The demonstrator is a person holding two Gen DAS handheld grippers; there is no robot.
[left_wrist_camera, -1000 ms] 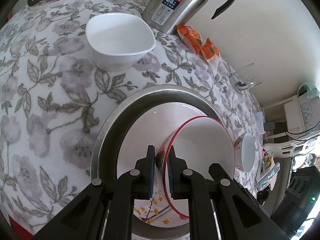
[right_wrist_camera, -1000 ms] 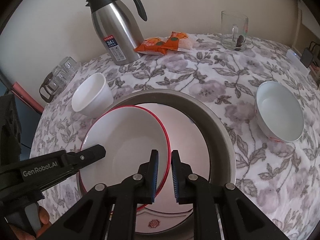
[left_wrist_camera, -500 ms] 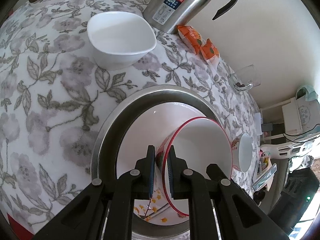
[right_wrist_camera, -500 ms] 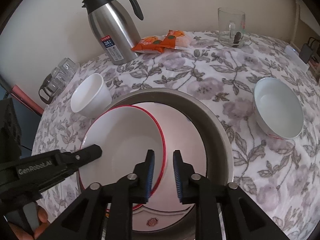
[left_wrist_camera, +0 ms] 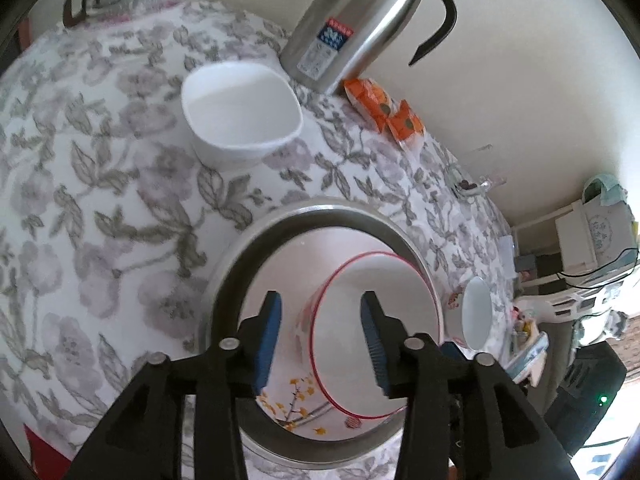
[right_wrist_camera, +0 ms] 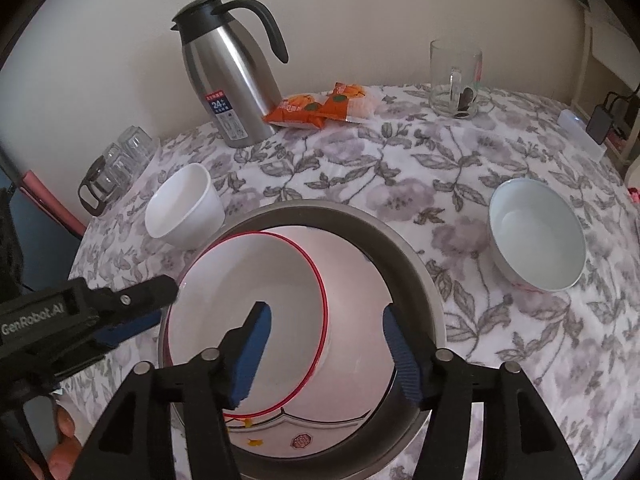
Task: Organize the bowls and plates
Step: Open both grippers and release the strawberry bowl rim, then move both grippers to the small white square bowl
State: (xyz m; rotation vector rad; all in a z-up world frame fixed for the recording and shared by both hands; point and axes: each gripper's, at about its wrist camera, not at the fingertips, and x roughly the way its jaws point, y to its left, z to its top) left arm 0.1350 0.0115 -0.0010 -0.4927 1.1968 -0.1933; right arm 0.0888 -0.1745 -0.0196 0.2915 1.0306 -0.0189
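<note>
Steel first: in the left wrist view I see the metal basin [left_wrist_camera: 224,280] low and central on the floral tablecloth [left_wrist_camera: 100,200], with a patterned plate [left_wrist_camera: 296,396] on its floor and the red-rimmed bowl [left_wrist_camera: 372,320] lying tilted inside. My left gripper [left_wrist_camera: 320,340] has just been opening; its blue pads stand apart on either side of the bowl's near rim, neither one pressing on it. At 11 o'clock from the basin sits a white bowl [left_wrist_camera: 240,120], upright. At 12 o'clock a steel thermos jug [left_wrist_camera: 352,32] stands by the wall, orange snack packets [left_wrist_camera: 384,108] just beside it. A second rimmed bowl [left_wrist_camera: 476,312] shows at 3 o'clock, well apart.

Right wrist view: the red-rimmed bowl [right_wrist_camera: 248,312] leans toward the basin's [right_wrist_camera: 416,280] 9 o'clock side. My right gripper [right_wrist_camera: 326,356] has likewise just been opening; jaws wide, straddling the bowl's right rim without contact. The left gripper [right_wrist_camera: 136,312] enters at 9 o'clock. White bowl [right_wrist_camera: 184,208] at 10 o'clock, the other bowl [right_wrist_camera: 536,236] at 2 o'clock, a glass mug [right_wrist_camera: 456,80] at 1 o'clock.
</note>
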